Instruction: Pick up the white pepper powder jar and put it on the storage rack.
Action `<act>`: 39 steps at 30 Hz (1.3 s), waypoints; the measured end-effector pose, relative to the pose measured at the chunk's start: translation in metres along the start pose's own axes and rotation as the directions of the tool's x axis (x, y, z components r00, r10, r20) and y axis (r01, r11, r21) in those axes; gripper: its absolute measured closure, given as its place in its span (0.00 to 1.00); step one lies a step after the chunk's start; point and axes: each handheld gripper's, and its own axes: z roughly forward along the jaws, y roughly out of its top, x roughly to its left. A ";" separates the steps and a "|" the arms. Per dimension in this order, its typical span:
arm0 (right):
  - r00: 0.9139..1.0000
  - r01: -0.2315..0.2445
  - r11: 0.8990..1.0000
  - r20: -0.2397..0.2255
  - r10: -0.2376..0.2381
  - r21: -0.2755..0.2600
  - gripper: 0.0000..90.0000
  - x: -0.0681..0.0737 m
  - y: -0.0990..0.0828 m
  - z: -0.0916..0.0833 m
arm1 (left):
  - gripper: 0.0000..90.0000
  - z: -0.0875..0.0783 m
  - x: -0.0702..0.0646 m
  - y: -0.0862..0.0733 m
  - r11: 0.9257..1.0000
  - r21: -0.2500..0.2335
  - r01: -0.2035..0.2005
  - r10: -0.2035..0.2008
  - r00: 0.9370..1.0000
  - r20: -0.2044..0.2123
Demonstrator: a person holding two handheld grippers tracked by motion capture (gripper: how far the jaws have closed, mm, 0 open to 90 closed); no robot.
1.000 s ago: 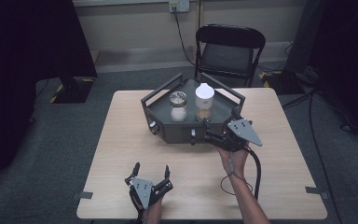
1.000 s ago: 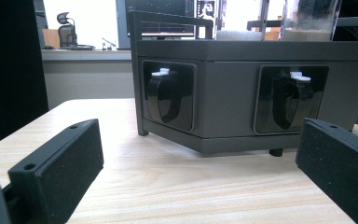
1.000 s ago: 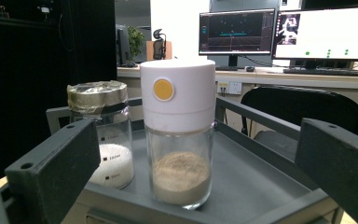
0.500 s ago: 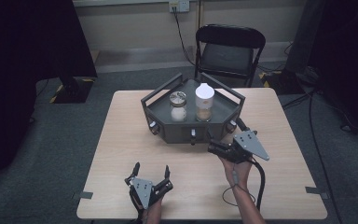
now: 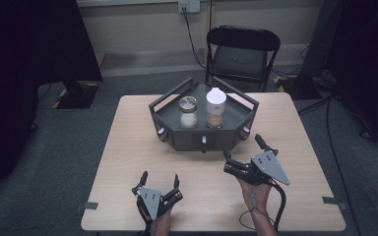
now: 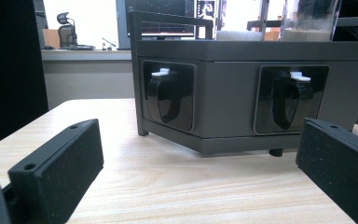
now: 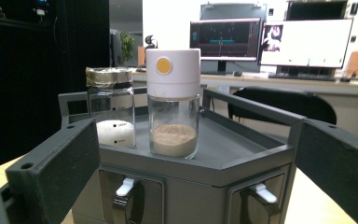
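- Jars numbered two in one tray (image 5: 236, 129): a gold-lidded jar (image 5: 188, 111) and a white-capped jar (image 5: 216, 107).
- Left gripper (image 5: 158, 183) and right gripper (image 5: 242, 148): jaws wide apart, holding nothing.

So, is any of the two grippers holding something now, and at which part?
Nothing is held. The left gripper and the right gripper both have open jaws with only air between them, short of the grey tray.

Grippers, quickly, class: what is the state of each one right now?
Left gripper: open, holding nothing, low over the table.
Right gripper: open, holding nothing, facing the tray.
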 end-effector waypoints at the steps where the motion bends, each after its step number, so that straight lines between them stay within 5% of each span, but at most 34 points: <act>1: 1.000 0.005 1.000 0.007 -0.005 -0.005 0.00 0.001 -0.002 -0.002 | 0.00 0.000 0.000 0.000 1.000 0.000 0.000 0.000 1.000 0.000; 8: 1.000 -0.005 1.000 0.013 0.005 0.010 0.00 0.001 -0.014 -0.015 | 0.00 0.000 0.000 0.000 1.000 0.000 0.000 0.000 1.000 0.000; 13: 0.998 0.048 0.998 0.027 -0.049 0.026 0.00 0.004 -0.021 -0.023 | 0.00 0.000 0.000 0.000 1.000 0.000 0.000 0.000 1.000 0.000; 24: 0.997 0.066 0.997 0.024 -0.067 0.027 0.00 0.014 -0.040 -0.039 | 0.00 0.000 0.000 0.000 1.000 -0.001 0.000 0.000 1.000 0.000; 39: 0.999 0.027 0.996 0.036 -0.030 0.081 0.00 0.019 -0.065 -0.048 | 0.00 0.000 0.000 0.000 1.000 0.000 0.000 0.000 1.000 0.000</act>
